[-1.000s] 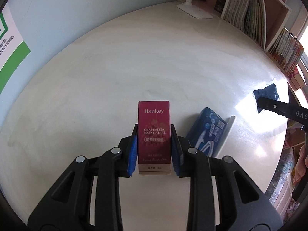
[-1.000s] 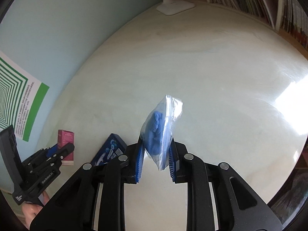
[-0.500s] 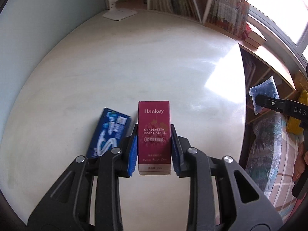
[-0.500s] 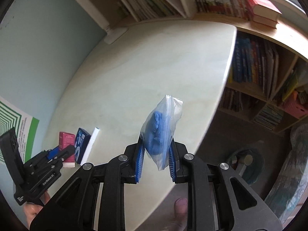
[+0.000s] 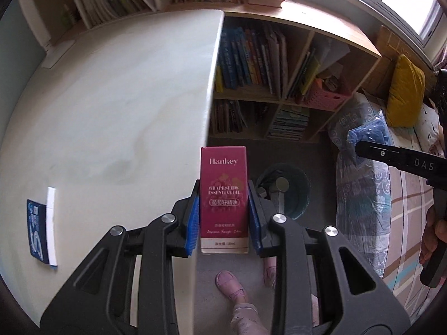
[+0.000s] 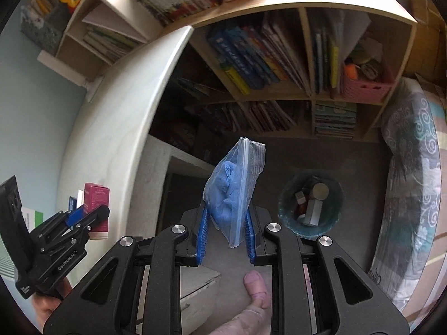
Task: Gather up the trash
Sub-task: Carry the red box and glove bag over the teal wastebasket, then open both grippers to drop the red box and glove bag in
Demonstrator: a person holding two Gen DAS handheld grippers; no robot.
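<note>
Both grippers have swung off the tabletop (image 5: 111,89) since 1 s ago; views that were filled w/ bare tabletop now look past its edge to floor, bookshelf (image 6: 279,64) and bed (image 6: 410,173).

Left gripper (image 5: 224,212): fingers clamped on red Hankey carton (image 5: 223,195), held upright, same grip as before. Carton sits over the tabletop edge, w/ the trash bin (image 5: 285,192) on the floor just beyond it in the left view.

Right gripper (image 6: 225,237): fingers pressed on the zip bag w/ blue wad (image 6: 232,192), bag standing up between them. Bin (image 6: 311,203) lies ahead and right of it in the right view, already holding several items (small boxes, a round lid; detail unclear).

Blue pack (image 5: 37,231) w/ white strip beside it remains on tabletop, left side, not collected.

Assessment: carry phase, approx. mid-task. Two items in transit toward the bin, neither over the opening yet as far as can be judged. Next: bring each over the rim, release. Risk: limp bag may snag on a finger pad at release; one item left for a return trip.
</note>
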